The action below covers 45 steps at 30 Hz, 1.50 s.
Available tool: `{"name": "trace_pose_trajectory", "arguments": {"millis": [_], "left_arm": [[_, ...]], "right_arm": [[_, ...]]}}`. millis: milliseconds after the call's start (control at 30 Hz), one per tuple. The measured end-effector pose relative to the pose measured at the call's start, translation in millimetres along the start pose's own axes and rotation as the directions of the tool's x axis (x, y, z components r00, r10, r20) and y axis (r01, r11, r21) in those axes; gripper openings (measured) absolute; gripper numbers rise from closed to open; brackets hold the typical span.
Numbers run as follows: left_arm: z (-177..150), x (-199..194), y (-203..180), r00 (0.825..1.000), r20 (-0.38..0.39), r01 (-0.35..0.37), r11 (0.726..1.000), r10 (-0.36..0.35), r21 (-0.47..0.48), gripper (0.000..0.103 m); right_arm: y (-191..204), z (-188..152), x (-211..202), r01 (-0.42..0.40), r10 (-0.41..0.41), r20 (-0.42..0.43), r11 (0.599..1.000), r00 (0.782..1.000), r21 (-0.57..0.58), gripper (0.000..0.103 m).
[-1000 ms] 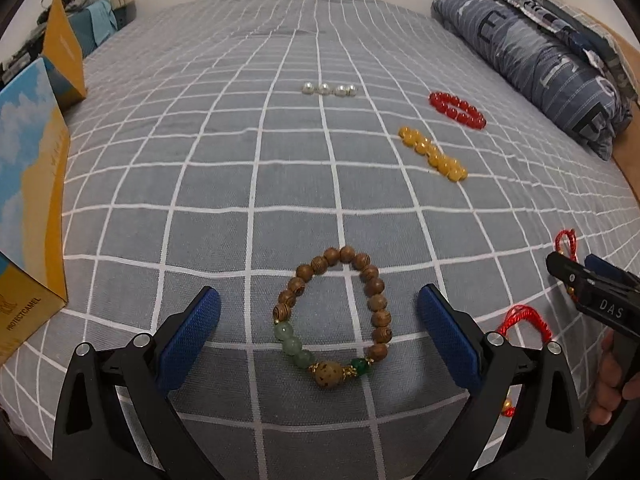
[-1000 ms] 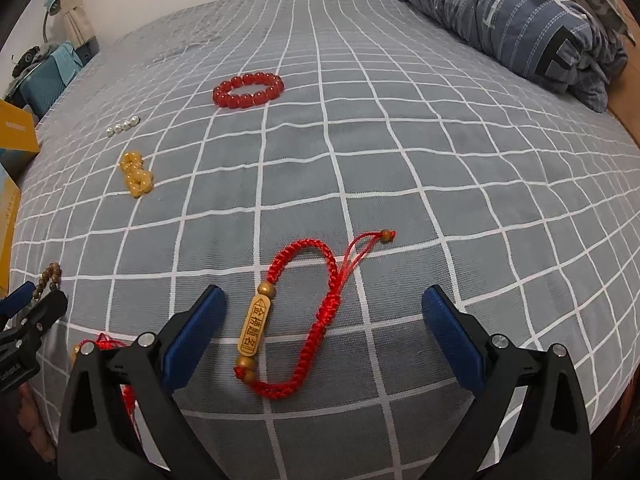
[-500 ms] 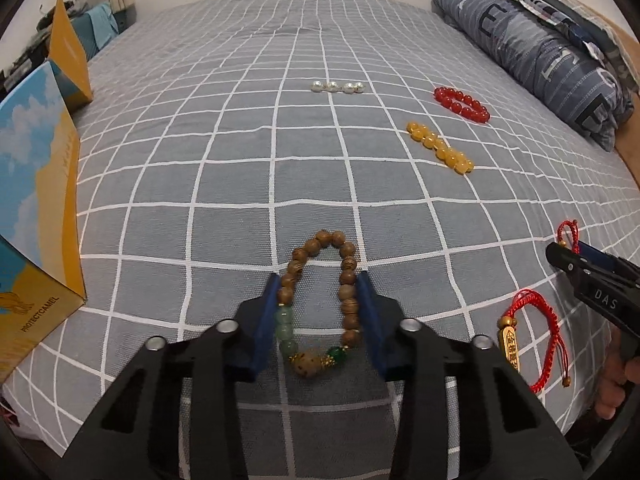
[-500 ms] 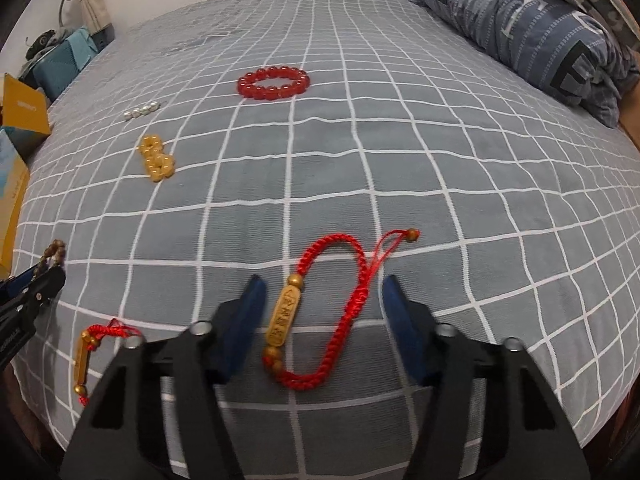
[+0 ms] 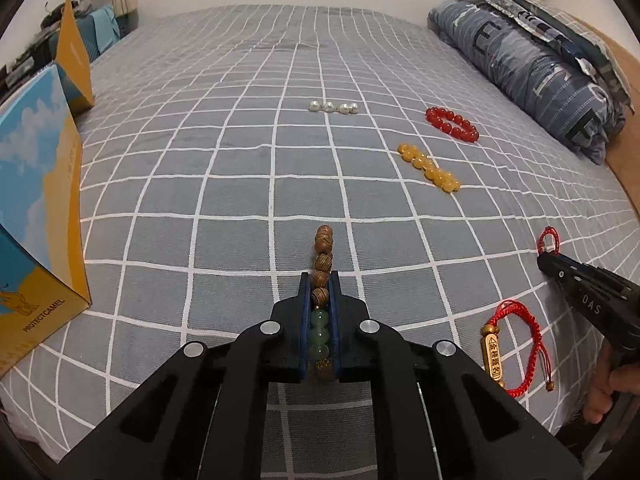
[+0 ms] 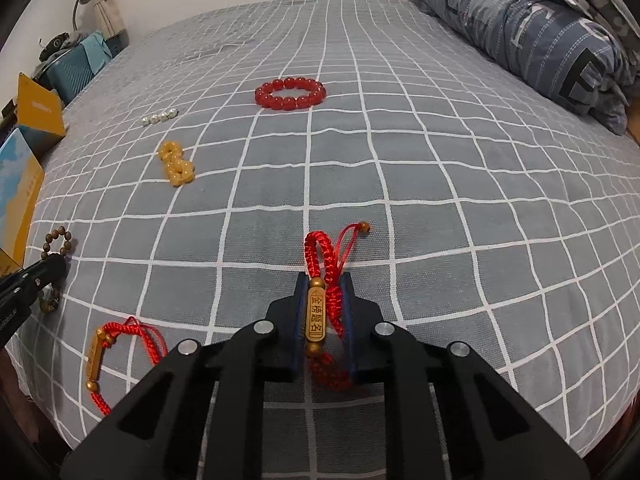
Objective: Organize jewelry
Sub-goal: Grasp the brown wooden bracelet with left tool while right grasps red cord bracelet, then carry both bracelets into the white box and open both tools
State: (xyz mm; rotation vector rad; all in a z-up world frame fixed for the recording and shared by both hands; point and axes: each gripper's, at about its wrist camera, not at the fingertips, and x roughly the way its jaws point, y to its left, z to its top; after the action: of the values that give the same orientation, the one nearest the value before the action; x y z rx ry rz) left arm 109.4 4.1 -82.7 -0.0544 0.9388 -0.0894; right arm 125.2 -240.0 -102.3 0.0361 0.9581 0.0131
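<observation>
My left gripper (image 5: 319,280) is shut on a wooden bead bracelet (image 5: 323,256) with green beads, squeezed flat on the bed. My right gripper (image 6: 323,282) is shut on a red cord bracelet (image 6: 326,264) with a gold bar charm. A second red cord bracelet (image 5: 516,344) lies between the two grippers; it also shows in the right wrist view (image 6: 116,344). Further back lie a red bead bracelet (image 5: 452,124), a yellow bead bracelet (image 5: 430,168) and a row of white pearls (image 5: 333,107).
A blue and yellow cardboard box (image 5: 36,208) stands open at the left edge of the grey checked bed (image 5: 240,152). A folded blue quilt (image 5: 532,60) lies at the far right. The bed's front edge is just below both grippers.
Both grippers have closed from wide open. The left one has pinched the wooden bead bracelet flat and the right one has pinched the red cord bracelet.
</observation>
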Motion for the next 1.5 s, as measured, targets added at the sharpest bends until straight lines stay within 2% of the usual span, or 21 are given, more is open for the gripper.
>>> {"name": "trace_pose_trajectory", "arguments": {"millis": [333,633,833,1000,1100,1233,1367,1500], "left_arm": [[5,-15,0,0.997,0.078,0.017,1.0,-0.016,-0.009,0.007],[6,-31,-3,0.989,0.151,0.011,1.0,-0.011,-0.001,0.007],[7,-50,-4,0.97,0.243,-0.005,1.0,0.007,-0.01,0.007],[7,-66,-4,0.943,0.33,-0.046,0.999,0.053,-0.028,0.007],[8,-68,-5,0.943,0.329,-0.051,0.998,0.056,-0.023,0.007],[9,-65,0,0.954,0.297,-0.035,0.999,0.046,-0.042,0.007],[14,-76,5,0.946,0.316,-0.06,0.997,0.07,-0.042,0.007],[21,-87,13,0.947,0.314,-0.057,0.997,0.071,-0.055,0.007]], "right_arm": [[0,3,-14,0.008,-0.009,0.068,1.0,0.998,0.017,0.015],[1,9,-36,0.012,-0.017,0.177,0.999,0.984,0.031,0.015],[7,11,-46,0.045,-0.049,0.234,0.999,0.971,0.023,0.015],[10,13,-50,0.078,-0.081,0.26,0.997,0.962,0.023,0.015],[13,14,-52,0.087,-0.088,0.269,0.996,0.959,0.017,0.015],[18,18,-53,0.086,-0.088,0.27,0.996,0.959,0.016,0.015],[28,25,-59,0.079,-0.077,0.275,0.997,0.958,0.007,0.015],[46,36,-65,0.076,-0.066,0.273,0.997,0.96,-0.025,0.015]]}}
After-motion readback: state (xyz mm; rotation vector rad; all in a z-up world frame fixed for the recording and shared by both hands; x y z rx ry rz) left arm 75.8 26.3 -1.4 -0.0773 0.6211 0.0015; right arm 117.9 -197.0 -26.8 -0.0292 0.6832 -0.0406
